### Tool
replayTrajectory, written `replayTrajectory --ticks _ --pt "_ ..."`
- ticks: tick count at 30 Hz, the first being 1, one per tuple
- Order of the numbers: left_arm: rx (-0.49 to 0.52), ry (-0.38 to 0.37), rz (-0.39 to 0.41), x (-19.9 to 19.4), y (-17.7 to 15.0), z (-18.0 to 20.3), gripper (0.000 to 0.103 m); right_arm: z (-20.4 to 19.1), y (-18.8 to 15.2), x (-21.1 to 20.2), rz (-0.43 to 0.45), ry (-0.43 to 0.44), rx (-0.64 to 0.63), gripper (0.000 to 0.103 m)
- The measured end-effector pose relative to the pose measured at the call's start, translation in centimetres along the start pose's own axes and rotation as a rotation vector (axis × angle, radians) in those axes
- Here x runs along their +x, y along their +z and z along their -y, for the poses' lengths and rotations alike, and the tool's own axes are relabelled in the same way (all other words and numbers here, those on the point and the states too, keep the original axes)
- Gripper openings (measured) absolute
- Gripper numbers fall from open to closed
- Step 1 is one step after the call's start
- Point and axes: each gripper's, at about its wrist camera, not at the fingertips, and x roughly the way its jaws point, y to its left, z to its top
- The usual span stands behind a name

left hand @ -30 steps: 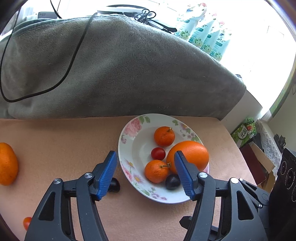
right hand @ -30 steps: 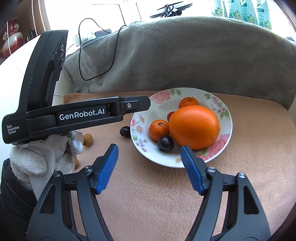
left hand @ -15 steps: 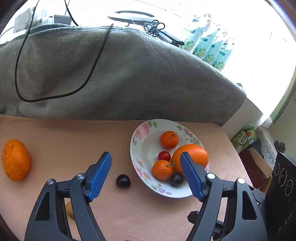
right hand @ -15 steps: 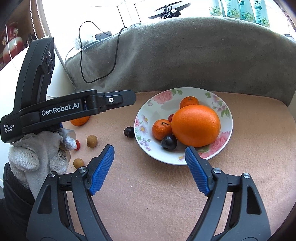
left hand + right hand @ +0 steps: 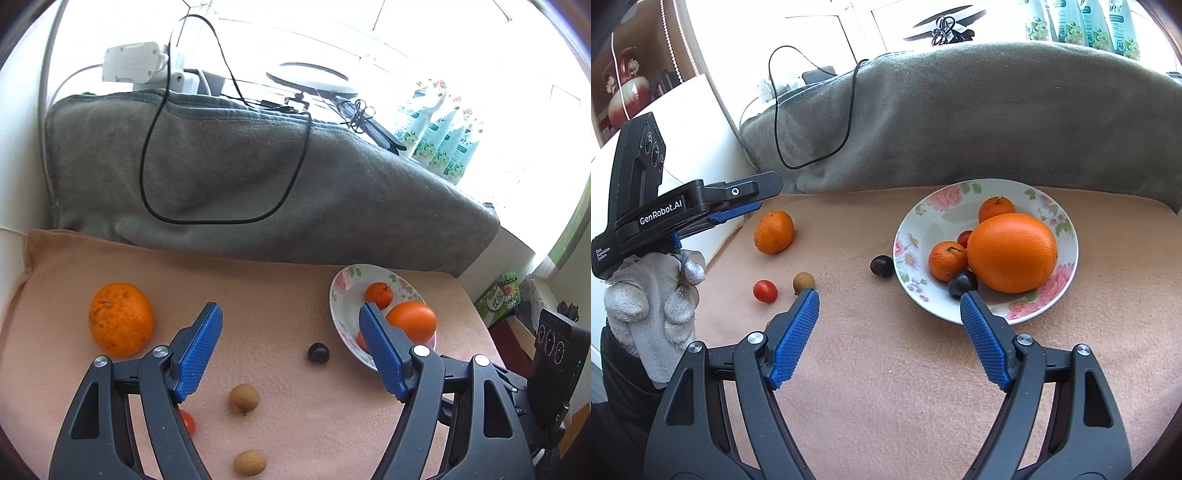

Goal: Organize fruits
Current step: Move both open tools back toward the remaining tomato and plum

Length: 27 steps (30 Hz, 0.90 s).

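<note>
A floral plate (image 5: pixel 945 218) holds a large orange (image 5: pixel 1012 253), two tangerines (image 5: pixel 947 260), a cherry tomato (image 5: pixel 964 238) and a dark plum (image 5: pixel 962 283). My right gripper (image 5: pixel 889 297) stands open just in front of the plate, nothing between its pads. My left gripper (image 5: pixel 290 314) is open and empty above the peach cloth, left of the plate (image 5: pixel 343 295). Loose on the cloth lie a second dark plum (image 5: pixel 318 352), a spotted orange (image 5: pixel 121 318), two longans (image 5: pixel 243 398) and a cherry tomato (image 5: pixel 188 422). In the right wrist view a gloved hand (image 5: pixel 653 295) holds the left gripper (image 5: pixel 757 199).
A grey blanket (image 5: pixel 258 192) with a black cable (image 5: pixel 155 206) on it rises behind the cloth. Bottles (image 5: pixel 443 144) and a white adapter (image 5: pixel 133 61) stand on the sill behind. The cloth ends at the left edge (image 5: pixel 26 266) and drops off at the right past the plate.
My left gripper has drawn back and to the left, away from the plate, so the loose orange, longans and tomato come into view. Both pairs of jaws stand slightly wider. The right gripper has hardly moved.
</note>
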Motion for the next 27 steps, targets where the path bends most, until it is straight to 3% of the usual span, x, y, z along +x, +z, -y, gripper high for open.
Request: replayTrajectory --ticks 10,20,27 --pt "-0.068 0.078 0.053 -4.1 -1.2 -5.1 0.076 -2.0 -0.4 0.9 -0.024 0.037 -0.037 0.081" --pt "-0.113 0.140 0.018 -5.4 -5.2 -8.6 0.076 -3.2 -0.4 2.4 -0.052 0.058 -0.043 0.081" --pt "-0.136 0.127 -0.016 -5.0 -7.2 -9.7 0.076 -3.9 -1.0 4.2 -0.085 0.037 -0.016 0.079"
